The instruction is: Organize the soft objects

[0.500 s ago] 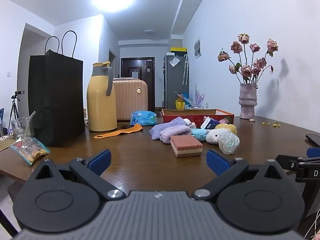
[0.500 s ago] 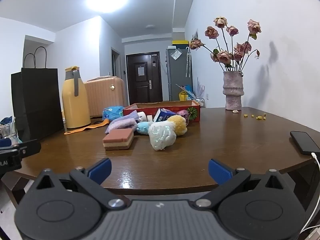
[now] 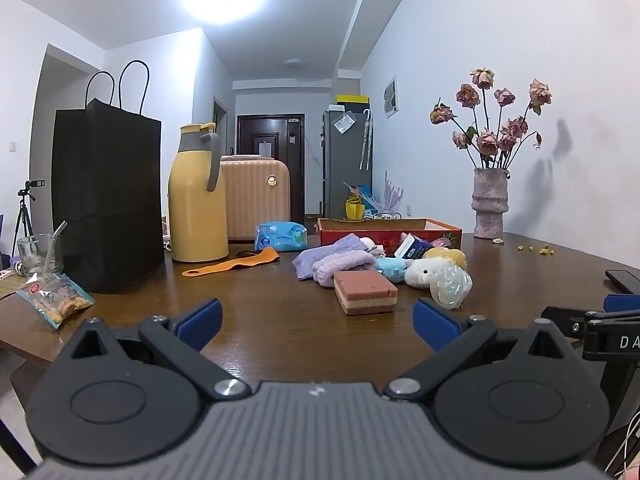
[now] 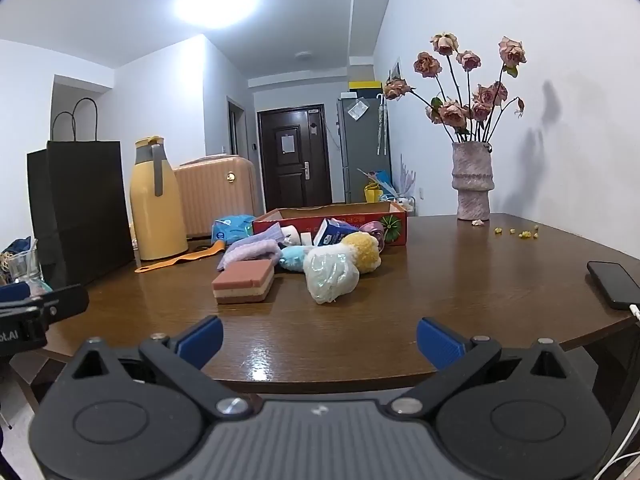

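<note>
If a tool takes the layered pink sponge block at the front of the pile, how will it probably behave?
The sponge block looks like layered foam, so it would probably compress under the pads and weigh little. It lies flat on the table with square edges, so it should slide when pushed rather than roll or tip.

Hardly anything between the two moments: the left gripper (image 3: 316, 318) has crept a touch nearer the sponge (image 3: 366, 292), and the right gripper (image 4: 318, 340) has edged in over the counter (image 4: 440, 280) too.
</note>
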The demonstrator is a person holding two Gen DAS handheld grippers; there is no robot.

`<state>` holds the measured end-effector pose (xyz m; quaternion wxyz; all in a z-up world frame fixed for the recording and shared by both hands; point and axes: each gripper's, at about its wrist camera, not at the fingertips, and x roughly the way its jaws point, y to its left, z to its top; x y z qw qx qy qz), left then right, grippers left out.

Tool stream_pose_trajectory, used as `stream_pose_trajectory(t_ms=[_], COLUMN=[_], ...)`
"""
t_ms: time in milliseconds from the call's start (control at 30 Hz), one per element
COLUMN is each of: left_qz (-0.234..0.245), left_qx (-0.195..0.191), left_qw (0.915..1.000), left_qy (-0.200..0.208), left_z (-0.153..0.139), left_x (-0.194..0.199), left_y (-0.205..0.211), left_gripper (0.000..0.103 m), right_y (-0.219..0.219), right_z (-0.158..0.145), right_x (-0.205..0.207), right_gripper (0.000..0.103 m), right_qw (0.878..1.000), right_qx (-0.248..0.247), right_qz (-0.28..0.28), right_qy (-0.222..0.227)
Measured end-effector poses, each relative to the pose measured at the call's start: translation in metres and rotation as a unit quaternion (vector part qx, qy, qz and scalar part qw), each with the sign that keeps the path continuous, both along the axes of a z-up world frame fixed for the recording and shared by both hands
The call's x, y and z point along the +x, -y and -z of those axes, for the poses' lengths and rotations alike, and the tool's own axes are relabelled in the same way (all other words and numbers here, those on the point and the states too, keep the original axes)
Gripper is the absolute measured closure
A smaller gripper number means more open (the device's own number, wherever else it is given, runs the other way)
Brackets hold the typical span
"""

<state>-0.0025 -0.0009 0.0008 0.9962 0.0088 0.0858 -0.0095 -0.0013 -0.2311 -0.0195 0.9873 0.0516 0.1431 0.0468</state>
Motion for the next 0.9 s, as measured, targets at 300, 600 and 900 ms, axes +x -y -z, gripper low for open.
stream_pose_trajectory(t_ms=[300, 600, 900], left_qz=[0.009, 0.013, 0.014], left_qx=[0.001, 0.0, 0.0], left_qw=[0.9999, 0.9999, 0.9999], left_qy=[0.003, 0.007, 0.006], left_z=[-0.0019, -0.0004, -0.0003], left_x=[-0.0004, -0.0025, -0.0015], left_y=[0.0006, 0.0013, 0.0011], left_gripper=[0.0, 0.0, 0.0], right_y=[-0.0085, -0.0022, -0.0018], right_z=[-0.0016, 0.0, 0.0016], right_x=[-0.007, -0.0057, -0.0055], right_gripper=[0.0, 0.0, 0.0], right_qw=[0.999, 1.0, 1.0], right_qx=[-0.025, -0.009, -0.008], right_qz=[-0.023, -0.017, -0.018], right_qy=[0.026, 0.018, 0.013])
